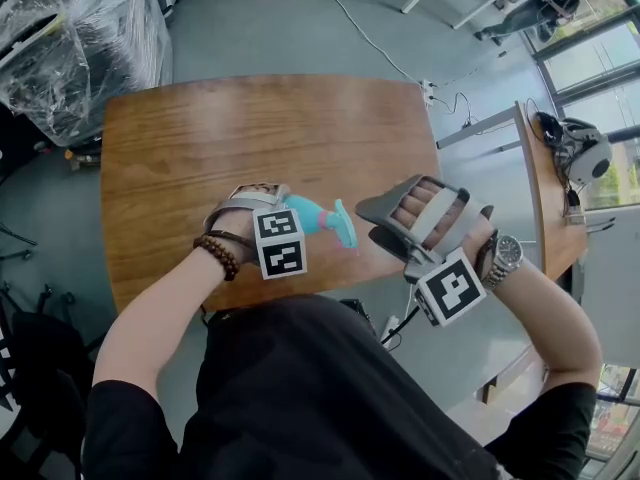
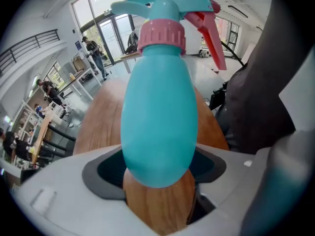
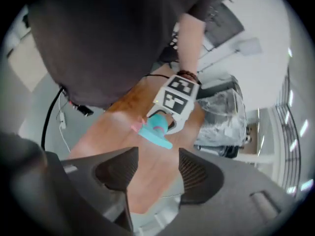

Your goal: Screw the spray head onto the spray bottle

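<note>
- Teal spray bottle (image 2: 157, 127), its spray head (image 2: 162, 6) on its neck, is sitting in the left gripper (image 2: 157, 178), fingers clamping its body, over the table's (image 1: 250, 138) near edge.
- Right gripper (image 3: 156, 168) is hovering just right of it, fingers spread and empty.

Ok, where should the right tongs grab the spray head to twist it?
Probably the pink collar: it is round and ribbed, so it gives grip. Come across it from the side away from the red trigger, which juts out. The left tongs hold the bottle; the right tongs stand open.
</note>
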Motion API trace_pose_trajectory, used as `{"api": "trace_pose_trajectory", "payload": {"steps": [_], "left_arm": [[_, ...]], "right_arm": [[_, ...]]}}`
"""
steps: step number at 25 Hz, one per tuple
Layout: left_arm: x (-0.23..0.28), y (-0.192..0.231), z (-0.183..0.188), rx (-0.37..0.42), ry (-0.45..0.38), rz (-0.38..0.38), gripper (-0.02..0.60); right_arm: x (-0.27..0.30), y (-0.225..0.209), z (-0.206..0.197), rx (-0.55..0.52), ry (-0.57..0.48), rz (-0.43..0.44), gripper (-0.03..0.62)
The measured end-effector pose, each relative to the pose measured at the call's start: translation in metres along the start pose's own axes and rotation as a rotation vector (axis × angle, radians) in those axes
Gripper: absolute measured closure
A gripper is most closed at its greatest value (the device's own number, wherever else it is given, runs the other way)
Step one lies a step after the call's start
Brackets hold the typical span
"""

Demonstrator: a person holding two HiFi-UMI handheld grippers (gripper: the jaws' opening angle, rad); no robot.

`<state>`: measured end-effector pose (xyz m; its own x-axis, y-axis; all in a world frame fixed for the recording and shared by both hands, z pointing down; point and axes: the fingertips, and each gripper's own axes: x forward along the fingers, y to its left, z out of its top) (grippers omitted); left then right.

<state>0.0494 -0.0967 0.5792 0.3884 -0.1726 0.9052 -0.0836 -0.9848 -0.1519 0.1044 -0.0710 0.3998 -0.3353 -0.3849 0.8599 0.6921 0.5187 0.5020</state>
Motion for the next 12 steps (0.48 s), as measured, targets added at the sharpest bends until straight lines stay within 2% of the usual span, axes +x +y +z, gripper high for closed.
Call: {"api": "trace_pose_trajectory", "payload": {"steps": [3, 6, 10, 12], "left_arm": [[-0.002, -0.010, 0.006, 0.046, -0.015, -0.049, 0.178], [-0.004, -0.021, 0.013, 0.088, -0.033, -0.087, 0.178], [-0.005, -0.034, 0.023, 0.144, -0.050, -0.115, 0.178], [-0.006, -0.037, 0.028, 0.162, -0.056, -0.114, 0.178]], "right_arm": [[0.010, 0.011, 0.022, -0.188, -0.043, -0.033, 0.350], [0.020, 0.026, 0.035, -0.326, -0.070, -0.031, 0.350], [0.030, 0.042, 0.046, -0.383, -0.096, 0.005, 0.352], [0.033, 0.046, 0.048, -0.387, -0.104, 0.020, 0.377]]}}
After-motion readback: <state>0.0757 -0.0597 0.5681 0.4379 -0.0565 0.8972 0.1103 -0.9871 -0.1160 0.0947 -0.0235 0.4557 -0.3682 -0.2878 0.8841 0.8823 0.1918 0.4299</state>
